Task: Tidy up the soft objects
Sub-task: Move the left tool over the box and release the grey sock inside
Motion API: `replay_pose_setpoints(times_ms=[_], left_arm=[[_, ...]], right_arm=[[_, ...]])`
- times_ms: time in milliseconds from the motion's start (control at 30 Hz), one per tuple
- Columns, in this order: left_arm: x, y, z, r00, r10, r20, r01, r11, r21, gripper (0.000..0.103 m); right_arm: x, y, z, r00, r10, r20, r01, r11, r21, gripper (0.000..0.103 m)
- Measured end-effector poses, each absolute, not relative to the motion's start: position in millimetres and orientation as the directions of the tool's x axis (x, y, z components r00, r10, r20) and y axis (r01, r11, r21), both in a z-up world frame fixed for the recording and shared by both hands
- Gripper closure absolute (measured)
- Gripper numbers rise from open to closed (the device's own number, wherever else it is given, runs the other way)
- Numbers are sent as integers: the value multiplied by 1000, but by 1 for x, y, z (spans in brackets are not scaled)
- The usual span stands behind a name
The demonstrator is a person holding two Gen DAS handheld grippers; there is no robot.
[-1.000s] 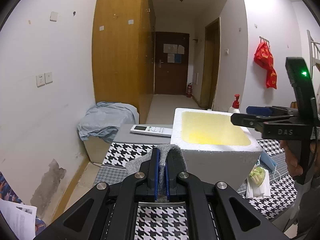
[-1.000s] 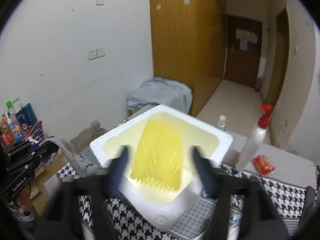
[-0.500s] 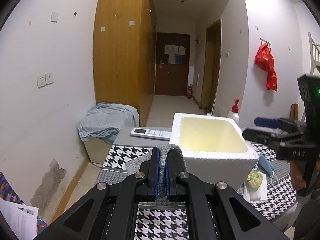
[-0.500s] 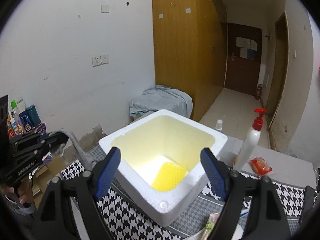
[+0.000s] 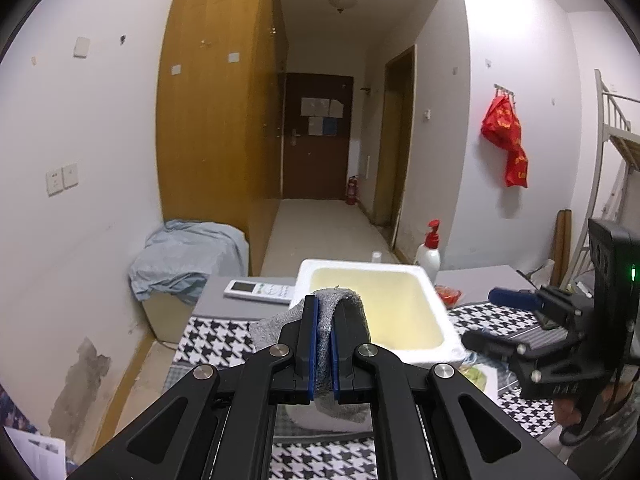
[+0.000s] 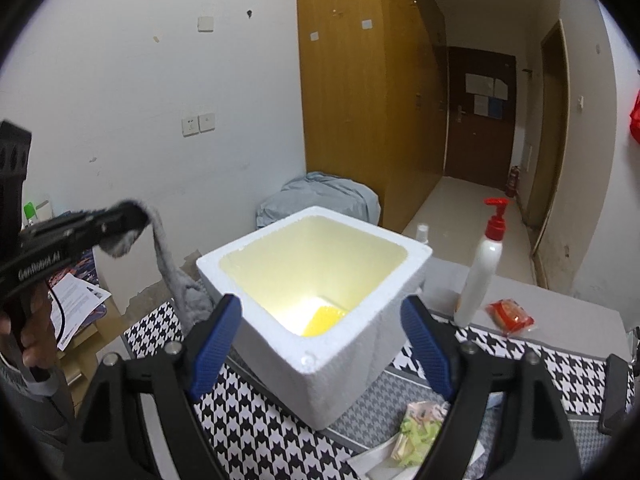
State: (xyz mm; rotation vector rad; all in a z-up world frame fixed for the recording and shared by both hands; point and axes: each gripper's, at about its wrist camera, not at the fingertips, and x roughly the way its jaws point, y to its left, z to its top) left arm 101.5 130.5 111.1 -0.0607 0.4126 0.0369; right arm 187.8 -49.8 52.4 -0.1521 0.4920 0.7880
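Dangling grey sock (image 6: pixel 172 276) and box (image 6: pixel 320 360) bottom visible from right wrist only.

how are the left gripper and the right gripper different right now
The left gripper is shut on a grey sock; the right gripper is open and holds nothing. The left gripper hangs beside the white foam box, with the sock draping down; the right gripper's fingers frame the box. Both have black frames and blue pads.
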Motion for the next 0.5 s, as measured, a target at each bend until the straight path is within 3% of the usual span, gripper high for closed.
replay_pose_setpoints(times_ms=[500], left_arm=[[142, 118, 145, 922, -39, -386, 8, 997, -81, 98]], right_arm=[[178, -79, 40, 617, 636, -464, -697, 715, 54, 18]])
